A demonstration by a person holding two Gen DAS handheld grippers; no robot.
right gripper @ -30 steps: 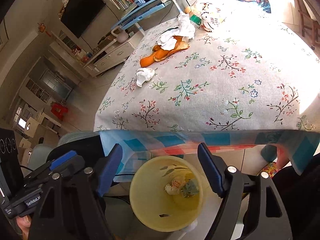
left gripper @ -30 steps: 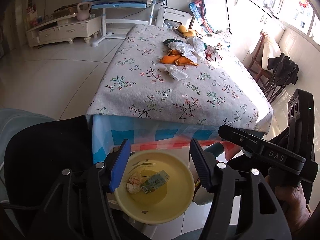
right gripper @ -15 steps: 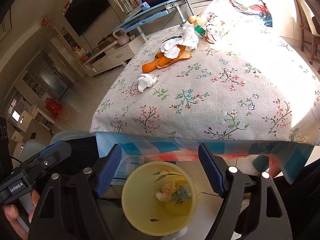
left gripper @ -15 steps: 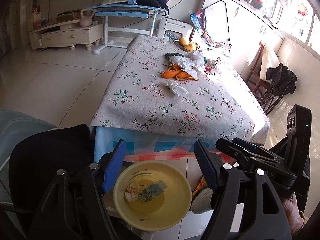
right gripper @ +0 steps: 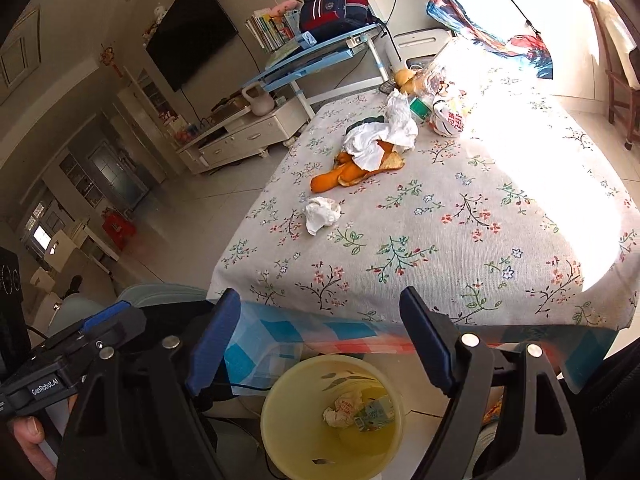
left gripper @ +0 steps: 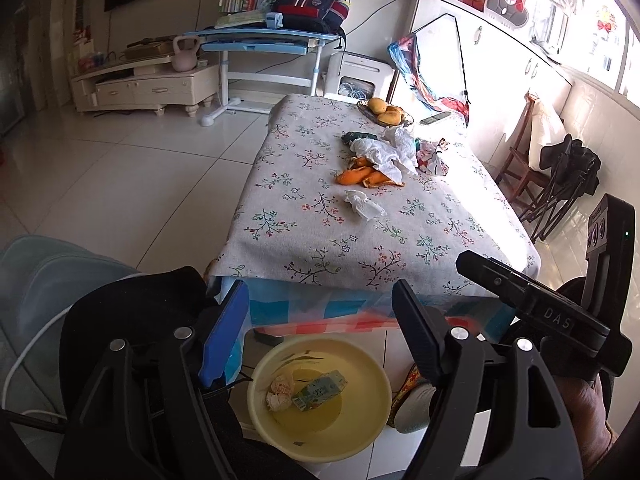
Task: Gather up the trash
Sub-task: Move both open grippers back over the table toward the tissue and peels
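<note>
A yellow bin point(left gripper: 320, 398) point(right gripper: 332, 416) stands on the floor below the table's near edge, holding a crumpled wrapper point(left gripper: 279, 392) and a small green carton point(left gripper: 320, 390). My left gripper point(left gripper: 320, 332) hovers above the bin, jaws opening, nothing between them. The right gripper point(right gripper: 320, 340) hangs beside it, also opening and empty. On the floral tablecloth point(left gripper: 360, 220) lie a crumpled white tissue point(left gripper: 362, 204) point(right gripper: 322, 213), orange peels point(left gripper: 362, 176) point(right gripper: 344, 174) and a larger white paper heap point(left gripper: 388, 148) point(right gripper: 380, 136).
A fruit basket point(left gripper: 384, 114) and a printed plastic bag point(right gripper: 450, 114) sit at the table's far end. A black chair back point(left gripper: 132, 320) is at my left. A blue desk point(left gripper: 264, 40) and a TV cabinet point(left gripper: 148, 84) stand beyond on the tiled floor.
Both grippers have risen and tilted up, so more of the table shows and the bin sits lower in view. Both pairs of jaws have spread wider.
</note>
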